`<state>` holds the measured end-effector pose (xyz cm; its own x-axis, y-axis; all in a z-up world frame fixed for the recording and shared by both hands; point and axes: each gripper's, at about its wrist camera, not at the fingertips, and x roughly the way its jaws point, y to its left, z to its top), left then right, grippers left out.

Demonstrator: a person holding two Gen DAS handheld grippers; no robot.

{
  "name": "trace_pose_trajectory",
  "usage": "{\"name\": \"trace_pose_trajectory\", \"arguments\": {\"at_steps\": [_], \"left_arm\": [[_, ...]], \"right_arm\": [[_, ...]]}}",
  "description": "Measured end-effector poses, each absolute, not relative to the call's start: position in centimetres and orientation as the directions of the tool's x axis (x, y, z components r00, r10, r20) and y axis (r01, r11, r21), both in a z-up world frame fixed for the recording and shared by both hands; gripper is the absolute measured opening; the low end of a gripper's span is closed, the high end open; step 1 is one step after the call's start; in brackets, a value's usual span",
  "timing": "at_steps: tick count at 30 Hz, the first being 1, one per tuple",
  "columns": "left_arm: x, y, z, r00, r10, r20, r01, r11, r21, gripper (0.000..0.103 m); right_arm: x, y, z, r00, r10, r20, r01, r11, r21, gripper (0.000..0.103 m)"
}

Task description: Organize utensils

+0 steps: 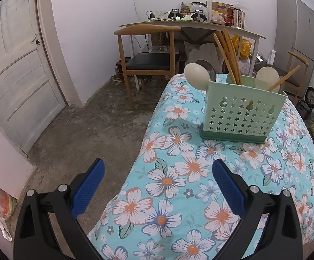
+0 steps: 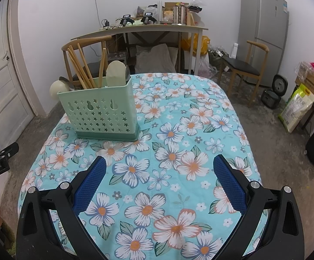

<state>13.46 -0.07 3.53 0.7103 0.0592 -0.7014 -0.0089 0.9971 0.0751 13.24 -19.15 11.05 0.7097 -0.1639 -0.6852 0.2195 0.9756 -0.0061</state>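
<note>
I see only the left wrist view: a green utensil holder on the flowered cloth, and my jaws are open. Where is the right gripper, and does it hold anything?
Observer: The right gripper hangs over the near part of the flowered cloth, with its jaws open and empty.
Operator: Where is the holder, seen from there?
Observer: The green utensil holder stands ahead of it and to its left.
Operator: Does any utensil lie on the cloth to the right of the holder?
Observer: No, the right wrist view shows only bare cloth there.
</note>
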Motion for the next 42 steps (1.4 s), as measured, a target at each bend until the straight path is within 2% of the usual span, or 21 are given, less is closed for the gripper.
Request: {"name": "trace_pose_trajectory", "arguments": {"at_steps": [42], "left_arm": [[13.51,-0.21,3.65,0.713,0.065,-0.698,-0.004,0.996,0.088,0.097]], "right_arm": [[13.28,-19.08,11.1,0.712,-0.16,-0.684,0.214,0.977,-0.006,0.095]]}}
